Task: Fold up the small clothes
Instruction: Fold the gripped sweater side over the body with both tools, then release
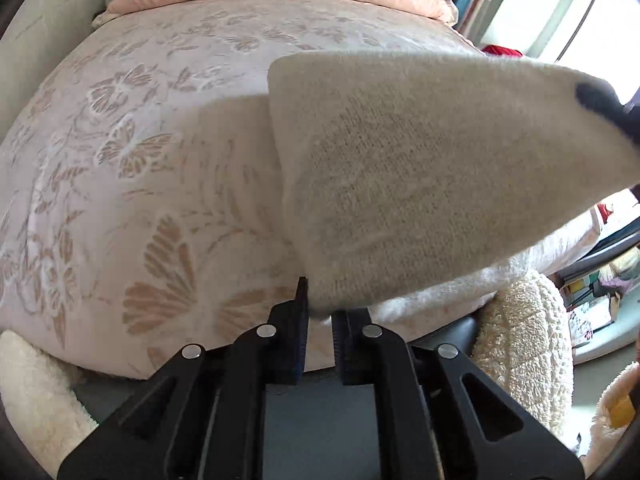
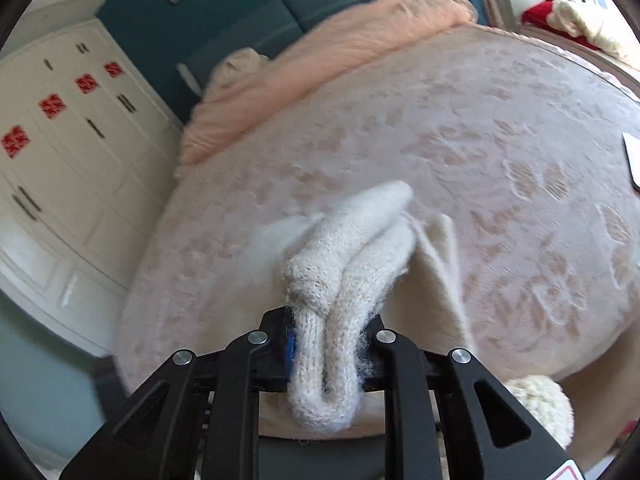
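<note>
Both clamped on the cream knit garment (image 1: 420, 184): left gripper (image 1: 320, 320) pinching a corner, right gripper (image 2: 332, 344) squeezing a bunched edge, stretched out above the floral bedspread (image 1: 140, 140), probably to get a flat, even fold

We see a cream knit garment (image 1: 420, 168) over a pale pink bedspread (image 1: 140, 160) — tan butterflies and flowers — beside white wardrobe doors (image 2: 60, 152) with red squares.
</note>
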A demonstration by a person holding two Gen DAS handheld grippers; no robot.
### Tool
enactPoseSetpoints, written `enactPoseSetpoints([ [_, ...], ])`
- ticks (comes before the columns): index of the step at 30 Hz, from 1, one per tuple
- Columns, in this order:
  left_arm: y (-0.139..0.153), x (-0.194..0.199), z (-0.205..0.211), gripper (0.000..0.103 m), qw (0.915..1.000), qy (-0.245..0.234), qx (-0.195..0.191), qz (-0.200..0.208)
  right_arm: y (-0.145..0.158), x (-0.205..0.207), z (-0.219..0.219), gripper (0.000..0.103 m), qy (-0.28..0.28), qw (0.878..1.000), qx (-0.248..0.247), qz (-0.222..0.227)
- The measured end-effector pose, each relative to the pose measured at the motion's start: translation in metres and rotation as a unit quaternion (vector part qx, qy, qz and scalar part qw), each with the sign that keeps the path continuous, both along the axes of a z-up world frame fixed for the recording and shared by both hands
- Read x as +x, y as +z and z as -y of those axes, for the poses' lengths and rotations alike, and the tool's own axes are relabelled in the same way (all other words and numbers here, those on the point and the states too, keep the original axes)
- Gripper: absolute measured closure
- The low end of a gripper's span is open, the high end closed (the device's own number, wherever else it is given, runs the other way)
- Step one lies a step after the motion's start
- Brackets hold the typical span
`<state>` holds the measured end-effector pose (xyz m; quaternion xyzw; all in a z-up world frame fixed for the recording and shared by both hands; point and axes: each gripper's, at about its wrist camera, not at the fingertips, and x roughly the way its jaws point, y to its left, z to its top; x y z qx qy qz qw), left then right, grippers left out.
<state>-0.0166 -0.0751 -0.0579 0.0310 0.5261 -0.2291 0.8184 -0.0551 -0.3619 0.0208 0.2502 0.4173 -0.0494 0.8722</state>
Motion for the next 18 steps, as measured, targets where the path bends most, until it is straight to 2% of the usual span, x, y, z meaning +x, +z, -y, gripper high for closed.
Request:
enactPoseSetpoints([
  [2,-0.009,0.001,0.010,0.094,0.9998,-0.012,0.005,-0.015,-0.063,-0.007,0.026,0.086,-0.037,0.995,0.035,-0.089],
  [3,-0.010,0.001,0.015,0.094,0.9996,-0.018,0.008,-0.022,-0.074,-0.016,0.032,0.086,-0.054,0.992,0.068,-0.091],
  [4,-0.010,0.000,0.019,0.094,0.9994,-0.023,0.013,-0.023,-0.070,-0.024,0.032,0.086,-0.060,0.992,0.083,-0.073],
  [7,-0.007,-0.005,0.018,0.094,0.9993,-0.026,0.023,-0.012,-0.042,-0.028,0.018,0.086,-0.043,0.997,0.051,-0.032],
  [9,-0.011,-0.002,0.014,0.093,0.9995,-0.012,0.018,-0.023,-0.052,-0.019,0.016,0.085,-0.030,0.998,0.033,-0.047],
  [10,-0.012,0.000,0.012,0.093,0.9995,-0.007,0.013,-0.029,-0.066,-0.014,0.017,0.083,-0.026,0.997,0.020,-0.071],
  [11,-0.012,0.001,0.010,0.093,0.9994,-0.004,0.006,-0.033,-0.082,-0.010,0.019,0.082,-0.021,0.994,0.023,-0.102],
  [12,-0.009,0.000,0.008,0.091,0.9994,-0.002,0.000,-0.034,-0.086,-0.013,0.021,0.081,-0.027,0.993,0.043,-0.103],
  [14,0.003,-0.005,0.002,0.090,0.9996,0.003,-0.017,-0.022,-0.071,-0.023,0.027,0.074,-0.041,0.994,0.063,-0.080],
  [15,0.011,-0.008,-0.003,0.089,0.9995,0.006,-0.029,-0.009,-0.060,-0.028,0.028,0.071,-0.047,0.995,0.058,-0.072],
  [17,0.027,-0.013,-0.013,0.079,0.9985,0.017,-0.050,0.014,-0.036,-0.032,0.028,0.063,-0.053,0.997,0.026,-0.056],
  [18,0.034,-0.013,-0.020,0.067,0.9972,0.029,-0.064,0.026,-0.024,-0.030,0.026,0.063,-0.047,0.998,0.001,-0.050],
])
